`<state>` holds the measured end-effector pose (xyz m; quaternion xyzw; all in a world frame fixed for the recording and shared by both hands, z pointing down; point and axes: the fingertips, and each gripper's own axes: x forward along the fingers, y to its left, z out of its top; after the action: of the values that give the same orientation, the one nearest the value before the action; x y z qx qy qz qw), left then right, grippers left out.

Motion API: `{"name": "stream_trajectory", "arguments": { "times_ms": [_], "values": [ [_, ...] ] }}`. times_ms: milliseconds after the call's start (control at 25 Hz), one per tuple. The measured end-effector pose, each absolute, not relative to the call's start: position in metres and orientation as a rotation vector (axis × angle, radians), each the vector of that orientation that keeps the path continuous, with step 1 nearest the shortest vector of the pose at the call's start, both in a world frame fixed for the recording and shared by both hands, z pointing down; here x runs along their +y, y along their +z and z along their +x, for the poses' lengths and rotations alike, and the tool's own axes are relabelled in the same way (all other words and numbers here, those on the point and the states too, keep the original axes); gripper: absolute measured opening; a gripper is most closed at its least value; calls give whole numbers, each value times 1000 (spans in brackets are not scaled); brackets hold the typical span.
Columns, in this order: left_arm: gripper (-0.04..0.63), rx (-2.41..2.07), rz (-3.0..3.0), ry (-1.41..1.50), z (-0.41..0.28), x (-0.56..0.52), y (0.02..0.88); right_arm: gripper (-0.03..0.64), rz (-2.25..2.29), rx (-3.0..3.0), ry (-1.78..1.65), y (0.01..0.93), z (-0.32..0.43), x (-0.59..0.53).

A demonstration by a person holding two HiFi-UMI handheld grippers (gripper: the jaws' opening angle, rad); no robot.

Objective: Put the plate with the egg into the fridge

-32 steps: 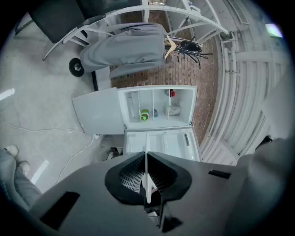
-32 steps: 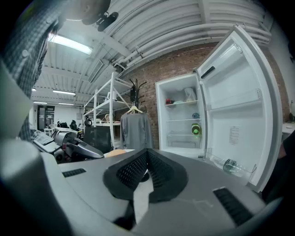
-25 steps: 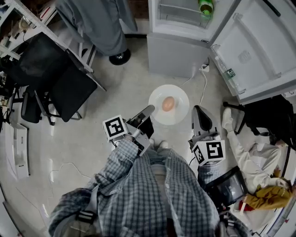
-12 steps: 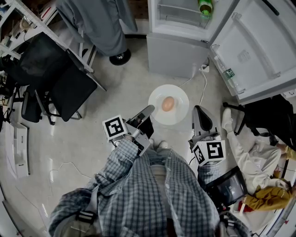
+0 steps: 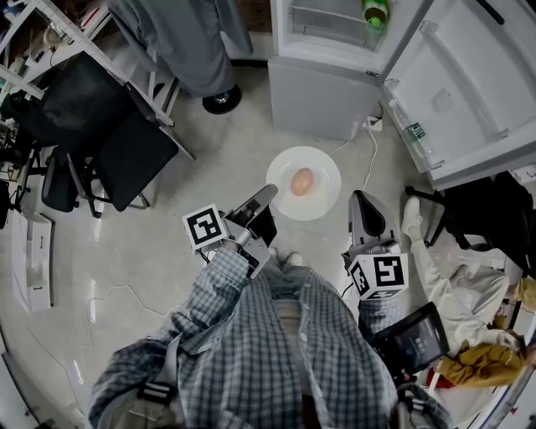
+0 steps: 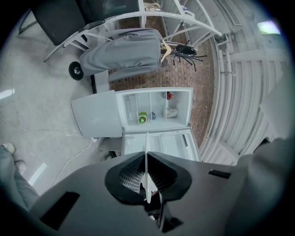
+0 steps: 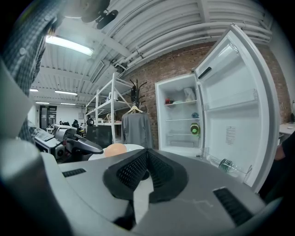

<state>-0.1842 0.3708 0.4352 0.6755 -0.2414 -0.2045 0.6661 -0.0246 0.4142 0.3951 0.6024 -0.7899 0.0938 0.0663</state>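
Left hand-held gripper (image 5: 268, 196) pinches the plate (image 5: 323, 201) by its rim, egg (image 5: 302, 181) centred. Right hand-held gripper (image 5: 358, 201) is pressed together, empty. Carry it level to the fridge (image 5: 318, 84) at 12 o'clock.

In the head view the picture's top edge cuts off the fridge (image 5: 322, 92) above its open shelf and slices through the green bottle (image 5: 374, 10) standing there. The plate (image 5: 322, 197) loses its near-left rim under the left gripper (image 5: 268, 198), whose own view shows the plate only as a thin edge-on line. In the right gripper (image 7: 146, 154) view, the dark gripper body hides all but the top of the egg (image 7: 115, 149) and a sliver of rim. The fridge's top-shelf items are too small to name, perhaps jars.
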Motion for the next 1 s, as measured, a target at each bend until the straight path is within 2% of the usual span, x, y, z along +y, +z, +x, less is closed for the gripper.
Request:
{"name": "stream_trajectory", "arguments": {
  "times_ms": [520,1000],
  "values": [
    [20,-566,1513,-469,-162,383,441,6,1824,-2344,296,408,6,432],
    [20,-528,1508,-453,-131,310,450,6,1841,-2304,274,411,29,370]
  ]
}}
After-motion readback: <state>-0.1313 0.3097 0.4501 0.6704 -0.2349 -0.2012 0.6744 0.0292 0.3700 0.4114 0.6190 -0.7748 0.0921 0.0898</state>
